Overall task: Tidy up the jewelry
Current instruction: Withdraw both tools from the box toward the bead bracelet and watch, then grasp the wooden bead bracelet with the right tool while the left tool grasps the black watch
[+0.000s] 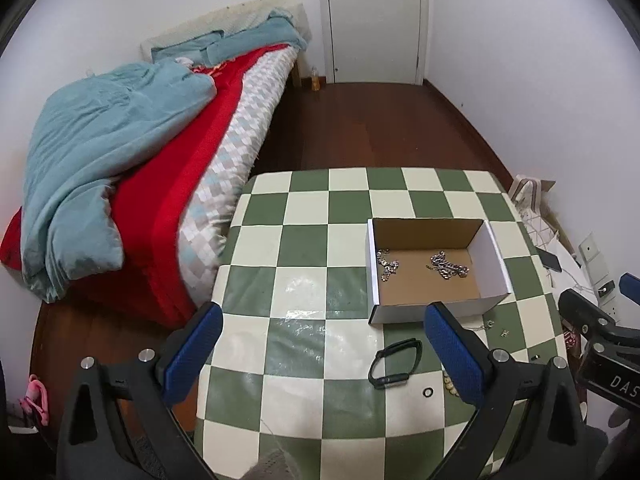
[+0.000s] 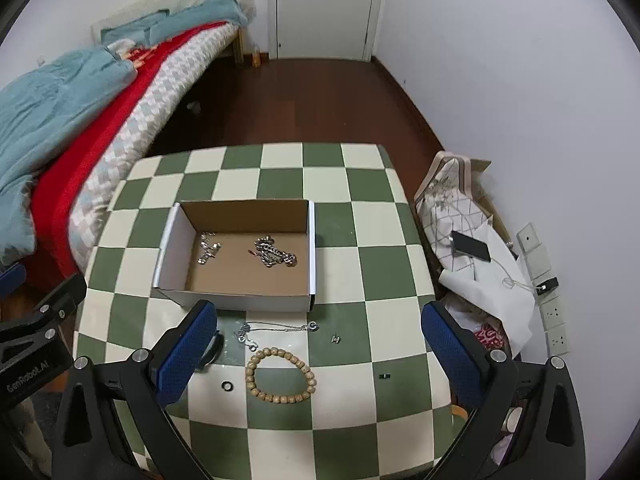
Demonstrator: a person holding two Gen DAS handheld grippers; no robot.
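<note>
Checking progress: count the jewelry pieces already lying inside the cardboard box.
2. A thin silver chain lies near the cardboard box's left wall; a chunky silver chain lies right of centre. The near wall may hide something small.

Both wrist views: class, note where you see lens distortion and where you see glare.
Left wrist view: table edges bow outward, dark vignette in the corners, and glare streaks on the tablecloth's clear cover. Right wrist view: same fisheye bowing; faint sheen before the cardboard box.
</note>
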